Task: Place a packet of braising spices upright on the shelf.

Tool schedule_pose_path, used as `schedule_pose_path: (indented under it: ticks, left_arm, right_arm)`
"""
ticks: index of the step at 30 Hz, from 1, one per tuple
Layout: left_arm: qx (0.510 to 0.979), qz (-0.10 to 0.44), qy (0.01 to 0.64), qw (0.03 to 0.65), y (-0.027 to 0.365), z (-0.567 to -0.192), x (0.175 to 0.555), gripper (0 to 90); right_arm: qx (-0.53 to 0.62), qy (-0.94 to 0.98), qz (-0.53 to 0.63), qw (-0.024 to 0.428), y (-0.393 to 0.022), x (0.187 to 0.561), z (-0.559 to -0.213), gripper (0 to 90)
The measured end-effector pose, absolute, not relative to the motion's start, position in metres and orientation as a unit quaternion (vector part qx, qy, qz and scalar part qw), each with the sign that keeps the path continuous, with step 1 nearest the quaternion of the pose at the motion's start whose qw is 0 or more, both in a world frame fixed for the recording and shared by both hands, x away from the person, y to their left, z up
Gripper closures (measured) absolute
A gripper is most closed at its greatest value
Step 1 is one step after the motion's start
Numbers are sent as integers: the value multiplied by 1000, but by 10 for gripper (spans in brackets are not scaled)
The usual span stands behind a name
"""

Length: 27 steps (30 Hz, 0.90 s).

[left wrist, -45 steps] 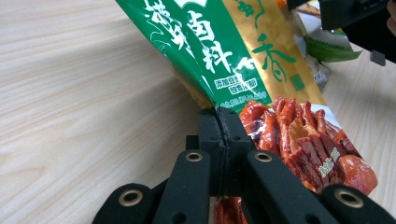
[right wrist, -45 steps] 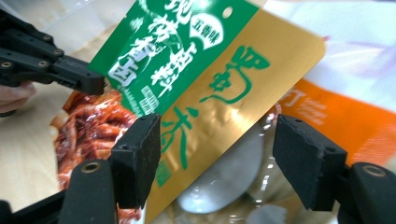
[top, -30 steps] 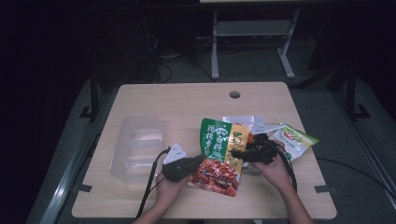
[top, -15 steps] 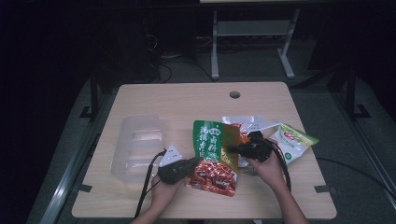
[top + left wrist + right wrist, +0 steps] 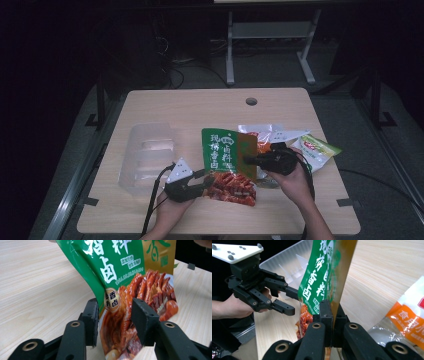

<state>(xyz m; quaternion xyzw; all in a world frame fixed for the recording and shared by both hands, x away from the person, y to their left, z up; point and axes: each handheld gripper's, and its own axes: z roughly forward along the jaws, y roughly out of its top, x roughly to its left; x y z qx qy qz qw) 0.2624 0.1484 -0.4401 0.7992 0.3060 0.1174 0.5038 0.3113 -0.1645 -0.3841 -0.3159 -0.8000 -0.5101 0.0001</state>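
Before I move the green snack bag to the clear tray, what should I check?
1. Right gripper shut on the bag: ok.
2. Left gripper off the bag: not ok; its jaws have just been opening, the bag's edge is between the fingers.
3. Bag lifted off the table: cannot tell.
4. Clear tray has room: ok.
5. Other packets out of the path: ok.

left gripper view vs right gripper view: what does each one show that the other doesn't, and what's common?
Left gripper view: the left gripper has just been opening, its jaws apart either side of the green and red snack pouch, whose printed meat picture faces the camera.

Right gripper view: the right gripper is shut on the pouch's edge; the clear plastic tray and an orange and white packet lie beyond.

Both: the pouch and the wooden table.
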Motion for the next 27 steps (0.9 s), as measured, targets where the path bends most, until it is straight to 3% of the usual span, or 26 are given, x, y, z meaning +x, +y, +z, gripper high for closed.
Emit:
schedule_pose_path:
  ticks: [16,27]
  left_arm:
    - [816,124,283,488,162,-429,242,500]
    - [824,122,241,498,166,-421,222,451]
  right_arm:
    - [-277,-805,-524,-14,-162,303,-348,899]
    - [-263,-813,-519,-28,-147,319,-323,900]
